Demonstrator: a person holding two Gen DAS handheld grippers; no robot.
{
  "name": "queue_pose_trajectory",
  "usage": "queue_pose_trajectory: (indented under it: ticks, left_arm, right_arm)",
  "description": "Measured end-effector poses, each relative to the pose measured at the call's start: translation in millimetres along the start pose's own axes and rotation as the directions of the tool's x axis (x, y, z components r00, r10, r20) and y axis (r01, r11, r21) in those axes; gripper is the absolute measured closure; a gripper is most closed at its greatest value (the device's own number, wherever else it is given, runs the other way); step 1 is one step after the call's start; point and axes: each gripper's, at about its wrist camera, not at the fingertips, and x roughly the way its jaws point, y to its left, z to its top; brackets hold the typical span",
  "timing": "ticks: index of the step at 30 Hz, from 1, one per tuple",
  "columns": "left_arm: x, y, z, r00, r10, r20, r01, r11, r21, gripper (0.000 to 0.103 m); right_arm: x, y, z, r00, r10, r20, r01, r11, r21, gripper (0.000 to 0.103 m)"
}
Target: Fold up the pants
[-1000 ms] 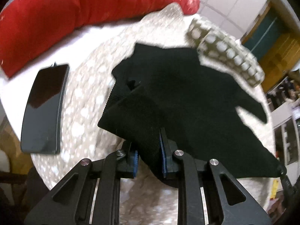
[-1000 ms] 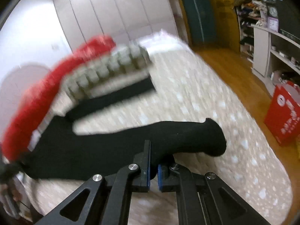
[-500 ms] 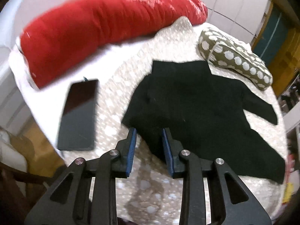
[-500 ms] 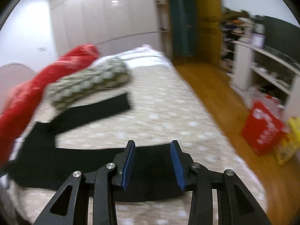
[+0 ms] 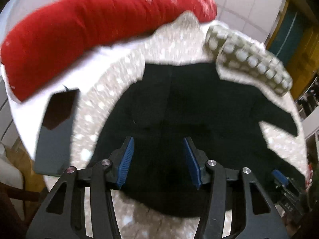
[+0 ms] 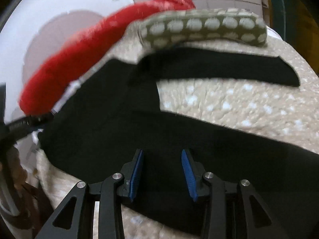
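Since the earlier frames: both pairs of fingers released and spread wide, dropped closer over the cloth.

Left wrist view: left gripper point(image 5: 158, 159) empty, blue pads wide apart, low over the near edge of the black pants point(image 5: 179, 109). Pants spread flat on the speckled bedspread point(image 5: 119, 75), waist end toward the camera, one leg trailing right. Dark phone point(image 5: 55, 129) just beside the pants on the left, not touching. Red bolster point(image 5: 89, 29) along the far edge; spotted cushion point(image 5: 249, 59) touching the far side of the garment.

Right wrist view: right gripper point(image 6: 162, 173) likewise empty and wide, over the nearer leg. Legs splayed apart, far leg running under the spotted cushion's edge.

Handling, judged: light, limp knit, no stiffness; likely to sag and drag on the quilt. Best pinched at hem or waistband edge, thin layers only.
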Motion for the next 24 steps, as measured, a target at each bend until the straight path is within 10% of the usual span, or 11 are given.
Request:
queue_pose_trajectory:
  ticks: [13,24]
  left_arm:
    - [31.7,6.3,35.4,1.0,0.019,-0.012,-0.019,1.0,-0.022,0.052]
    - [72.9,17.1,70.2,0.995,0.025,-0.095,-0.029,0.999,-0.035,0.043]
  right_arm:
    - [9.3,-9.8,89.9,0.996,0.026,0.088,-0.025,1.0,-0.02,0.062]
    - [83.6,75.8,170.7,0.99,0.137,0.017,-0.12,0.918,-0.378,0.054]
